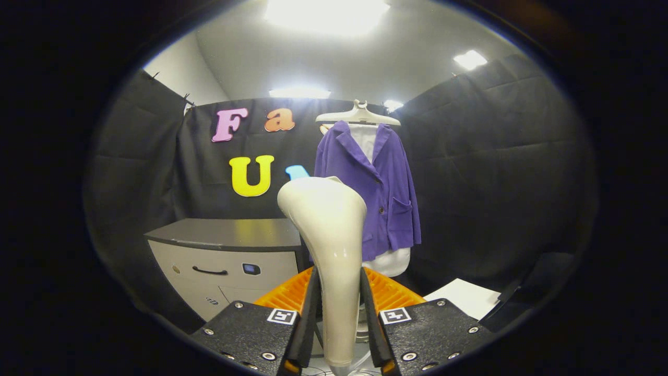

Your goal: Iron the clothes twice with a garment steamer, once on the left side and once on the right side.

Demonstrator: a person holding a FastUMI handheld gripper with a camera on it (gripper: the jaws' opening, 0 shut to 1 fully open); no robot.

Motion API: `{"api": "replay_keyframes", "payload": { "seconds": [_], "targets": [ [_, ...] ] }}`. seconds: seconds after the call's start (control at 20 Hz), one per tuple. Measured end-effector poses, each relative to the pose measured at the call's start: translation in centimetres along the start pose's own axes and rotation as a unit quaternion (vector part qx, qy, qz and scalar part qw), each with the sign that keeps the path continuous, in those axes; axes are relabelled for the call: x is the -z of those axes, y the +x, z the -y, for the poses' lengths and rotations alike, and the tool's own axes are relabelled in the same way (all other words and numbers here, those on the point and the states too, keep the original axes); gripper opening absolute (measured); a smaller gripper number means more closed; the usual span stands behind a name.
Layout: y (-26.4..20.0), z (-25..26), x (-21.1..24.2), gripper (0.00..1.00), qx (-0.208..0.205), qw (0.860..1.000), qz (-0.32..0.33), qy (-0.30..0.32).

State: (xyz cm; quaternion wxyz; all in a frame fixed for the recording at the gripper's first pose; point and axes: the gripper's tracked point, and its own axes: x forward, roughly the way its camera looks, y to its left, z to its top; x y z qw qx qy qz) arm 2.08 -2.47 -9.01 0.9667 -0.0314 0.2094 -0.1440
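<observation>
My gripper (338, 292) is shut on the handle of a cream garment steamer (329, 235), which stands upright between the fingers with its wide head raised above them. Beyond the steamer a purple jacket (378, 185) over a white shirt (365, 138) hangs on a pale hanger (358, 116) against the black booth wall. The steamer head sits to the left of the jacket and covers part of its left edge. I cannot tell how far the head is from the cloth.
A grey cabinet (224, 256) with a dark top and a drawer handle stands left of the jacket. A white flat surface (464, 296) lies low on the right, beside a dark object (527, 287). Bright ceiling lights are overhead.
</observation>
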Motion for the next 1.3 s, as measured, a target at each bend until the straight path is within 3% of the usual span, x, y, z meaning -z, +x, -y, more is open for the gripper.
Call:
{"api": "replay_keyframes", "payload": {
  "seconds": [0.55,1.3],
  "targets": [
    [-4.6,-2.4,-0.1,0.43,-0.005,1.0,0.02,0.006],
    [-4.0,-2.2,-0.2,0.43,-0.008,1.0,0.02,0.011]
  ]
}}
